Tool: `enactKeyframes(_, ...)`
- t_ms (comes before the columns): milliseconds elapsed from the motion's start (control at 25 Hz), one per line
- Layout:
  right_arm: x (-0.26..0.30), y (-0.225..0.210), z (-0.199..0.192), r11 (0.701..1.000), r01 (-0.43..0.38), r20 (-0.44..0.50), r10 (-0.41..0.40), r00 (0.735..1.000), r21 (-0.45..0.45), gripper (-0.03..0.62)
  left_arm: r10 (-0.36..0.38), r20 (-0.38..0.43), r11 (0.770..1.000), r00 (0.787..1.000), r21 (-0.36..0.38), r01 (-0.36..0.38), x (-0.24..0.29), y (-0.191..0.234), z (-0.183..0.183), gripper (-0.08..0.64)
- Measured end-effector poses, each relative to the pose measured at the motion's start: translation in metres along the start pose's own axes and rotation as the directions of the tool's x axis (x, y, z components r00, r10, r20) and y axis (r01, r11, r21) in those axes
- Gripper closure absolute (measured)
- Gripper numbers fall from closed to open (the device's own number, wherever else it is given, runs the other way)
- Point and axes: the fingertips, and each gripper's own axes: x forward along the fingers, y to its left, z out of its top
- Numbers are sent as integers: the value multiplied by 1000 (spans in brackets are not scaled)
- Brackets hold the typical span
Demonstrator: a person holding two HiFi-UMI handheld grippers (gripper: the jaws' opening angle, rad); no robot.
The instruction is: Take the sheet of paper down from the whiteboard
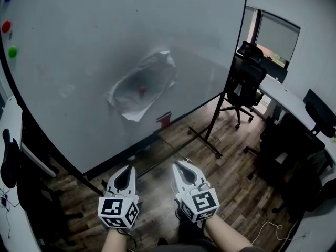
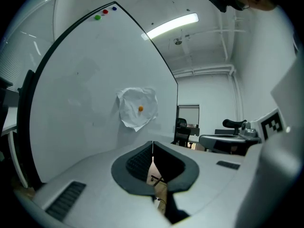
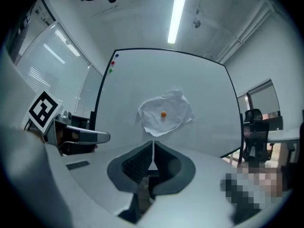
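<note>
A crumpled white sheet of paper [image 1: 143,85] hangs on the whiteboard [image 1: 79,46], pinned at its middle by a small red-orange magnet [image 1: 142,90]. The left gripper view shows the paper [image 2: 137,107] ahead and above the jaws; in the right gripper view the paper [image 3: 165,112] sits straight ahead. My left gripper [image 1: 127,169] and right gripper [image 1: 180,165] are held side by side well short of the board, both shut and empty, pointing level toward it. Neither touches the paper.
Blue, red and green magnets [image 1: 7,24] sit at the board's upper left corner. The board's stand has a black floor rail [image 1: 206,140]. Black office chairs [image 1: 244,83] and a white desk [image 1: 286,98] are to the right. The floor is wood.
</note>
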Motion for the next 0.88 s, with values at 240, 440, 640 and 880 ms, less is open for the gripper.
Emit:
enactKeyframes(240, 50, -11, -3, 995, -98, 8, 98, 995, 2, 568, 81, 3, 997, 997, -7, -81, 29, 20, 3, 543)
enactKeyframes(440, 91, -31, 2, 987, -163, 16, 162, 987, 14, 568, 140, -5, 990, 990, -14, -140, 58, 27, 6, 543)
enactKeyframes(640, 127, -47, 9, 977, -213, 27, 212, 977, 10, 568, 202, -8, 979, 979, -26, -202, 81, 39, 8, 543)
enactKeyframes(880, 161, -61, 25, 965, -259, 55, 260, 964, -37, 568, 248, -13, 967, 969, -64, -248, 99, 47, 11, 544)
